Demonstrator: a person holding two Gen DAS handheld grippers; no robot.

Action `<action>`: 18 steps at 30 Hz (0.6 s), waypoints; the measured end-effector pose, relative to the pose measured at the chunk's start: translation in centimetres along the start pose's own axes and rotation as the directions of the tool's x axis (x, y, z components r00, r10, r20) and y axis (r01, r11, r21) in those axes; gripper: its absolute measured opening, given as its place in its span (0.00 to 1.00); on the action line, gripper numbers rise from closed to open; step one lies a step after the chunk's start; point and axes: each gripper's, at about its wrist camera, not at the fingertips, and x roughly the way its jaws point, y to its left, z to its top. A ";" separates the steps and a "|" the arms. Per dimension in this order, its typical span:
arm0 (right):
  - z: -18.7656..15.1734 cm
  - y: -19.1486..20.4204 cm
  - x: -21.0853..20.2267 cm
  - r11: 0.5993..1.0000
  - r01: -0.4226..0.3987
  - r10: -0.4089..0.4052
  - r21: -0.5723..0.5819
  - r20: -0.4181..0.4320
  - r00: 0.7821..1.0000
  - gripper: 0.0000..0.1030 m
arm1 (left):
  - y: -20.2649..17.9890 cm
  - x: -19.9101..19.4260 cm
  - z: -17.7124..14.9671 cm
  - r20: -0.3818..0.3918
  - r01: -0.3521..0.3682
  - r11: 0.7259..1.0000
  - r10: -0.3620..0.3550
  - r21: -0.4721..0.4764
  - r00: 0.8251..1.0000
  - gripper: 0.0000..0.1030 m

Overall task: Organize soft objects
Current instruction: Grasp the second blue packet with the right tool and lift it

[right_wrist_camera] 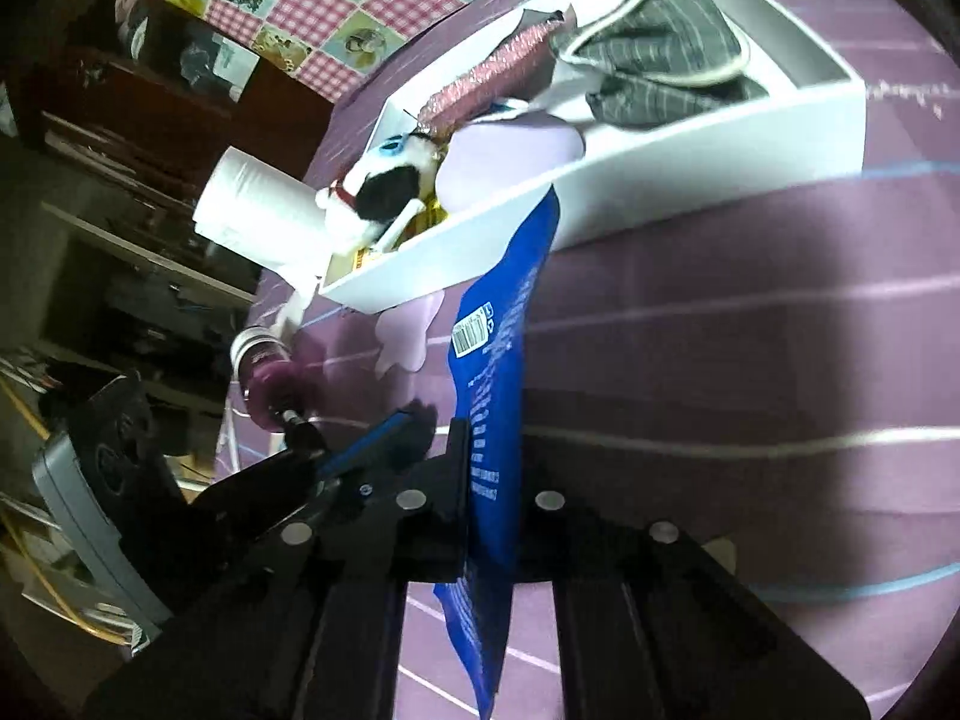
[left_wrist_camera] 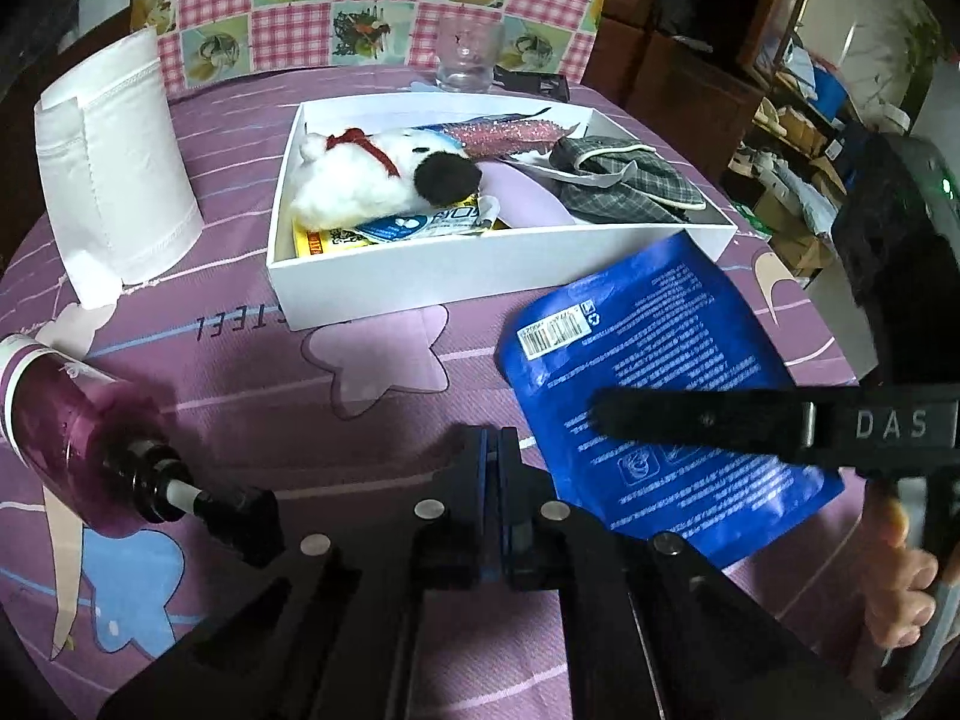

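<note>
A blue printed pouch (left_wrist_camera: 660, 360) lies on the purple tablecloth just in front of the white box (left_wrist_camera: 480, 276). My right gripper (right_wrist_camera: 489, 450) is shut on the blue pouch (right_wrist_camera: 492, 396), which stands on edge between its fingers. From the right, one of its fingers (left_wrist_camera: 690, 420) reaches over the pouch. My left gripper (left_wrist_camera: 498, 450) is shut with nothing between its blue pads, just left of the pouch's near corner. Inside the box lie a white plush toy (left_wrist_camera: 360, 180), a pink glittery item (left_wrist_camera: 510, 135) and a grey plaid cloth (left_wrist_camera: 624, 180).
A white paper roll (left_wrist_camera: 114, 162) stands at the left. Near the left gripper lies a purple pump bottle (left_wrist_camera: 66, 420) on its side. A clear glass (left_wrist_camera: 468, 54) stands behind the box. A hand (left_wrist_camera: 900, 594) holds the right gripper. The table edge curves close at the right.
</note>
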 end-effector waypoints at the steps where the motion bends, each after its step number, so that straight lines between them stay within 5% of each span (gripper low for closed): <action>1: 0.3 0.2 0.2 1.000 0.015 -0.015 -0.006 -0.013 1.000 0.10 | -0.1 0.0 0.0 0.002 -0.004 1.000 0.004 0.003 1.000 0.02; 5: 0.9 0.6 0.7 0.998 0.050 -0.051 -0.025 -0.040 0.998 0.15 | -0.2 0.0 0.0 0.005 -0.007 1.000 0.007 0.005 1.000 0.02; 10: 0.4 -0.3 0.4 1.000 -0.012 0.012 -0.028 0.013 1.000 0.17 | -0.3 -1.0 -0.1 0.051 -0.087 0.996 0.086 0.003 0.995 0.02; 14: 0.2 -1.0 0.2 0.998 -0.055 0.055 0.003 0.017 0.998 0.17 | -0.6 -2.9 0.0 0.127 0.005 1.000 -0.008 0.023 0.992 0.02; 18: 0.2 -2.1 0.2 0.991 -0.113 0.112 0.067 0.019 0.994 0.17 | -1.7 -1.9 -0.3 0.073 0.036 0.996 -0.042 0.081 0.996 0.02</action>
